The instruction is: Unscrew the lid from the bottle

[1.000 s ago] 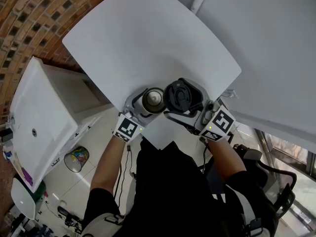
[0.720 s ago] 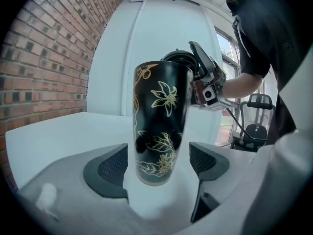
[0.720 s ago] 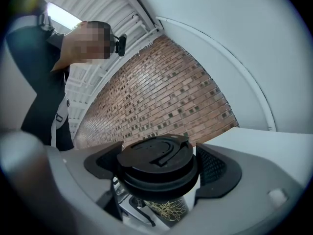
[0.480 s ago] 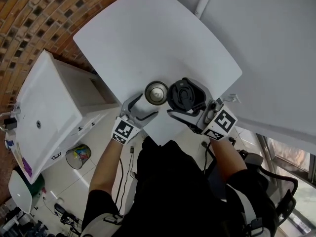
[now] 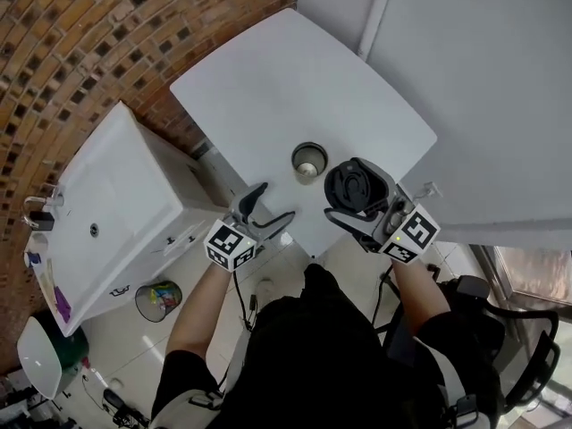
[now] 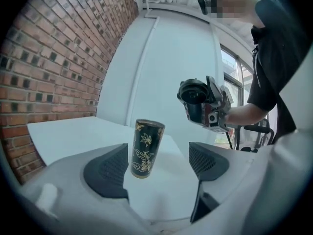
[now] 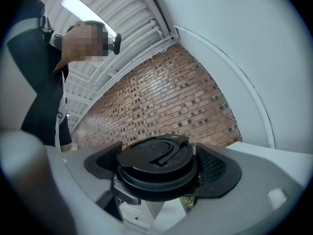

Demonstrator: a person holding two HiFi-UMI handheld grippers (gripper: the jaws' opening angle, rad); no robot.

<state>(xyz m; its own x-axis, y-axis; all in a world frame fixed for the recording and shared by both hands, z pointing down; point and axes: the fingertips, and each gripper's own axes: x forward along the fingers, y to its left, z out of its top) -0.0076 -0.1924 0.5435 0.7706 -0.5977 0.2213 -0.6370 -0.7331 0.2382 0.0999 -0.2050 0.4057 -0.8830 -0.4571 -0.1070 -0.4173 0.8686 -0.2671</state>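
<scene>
A black bottle (image 6: 145, 148) with gold flower print stands upright and uncapped on the white table (image 5: 268, 96); from above its open mouth (image 5: 308, 160) shows. My left gripper (image 5: 266, 209) is open, drawn back off the bottle toward the table's near edge; the bottle stands ahead of its pads (image 6: 106, 168), apart from them. My right gripper (image 5: 357, 206) is shut on the round black lid (image 7: 157, 165), held between both pads, off to the right of the bottle. In the head view the lid (image 5: 357, 186) hovers over the table's near right edge.
A white cabinet (image 5: 107, 213) stands left of the table, below a brick wall (image 5: 107, 34). A white wall panel (image 5: 483, 79) runs along the right. A small bin (image 5: 155, 299) sits on the floor, and an office chair (image 5: 509, 329) is behind my right arm.
My left gripper has let go of the bottle and pulled back toward me. The bottle now stands alone. My right gripper still holds the lid, shifted slightly right.
</scene>
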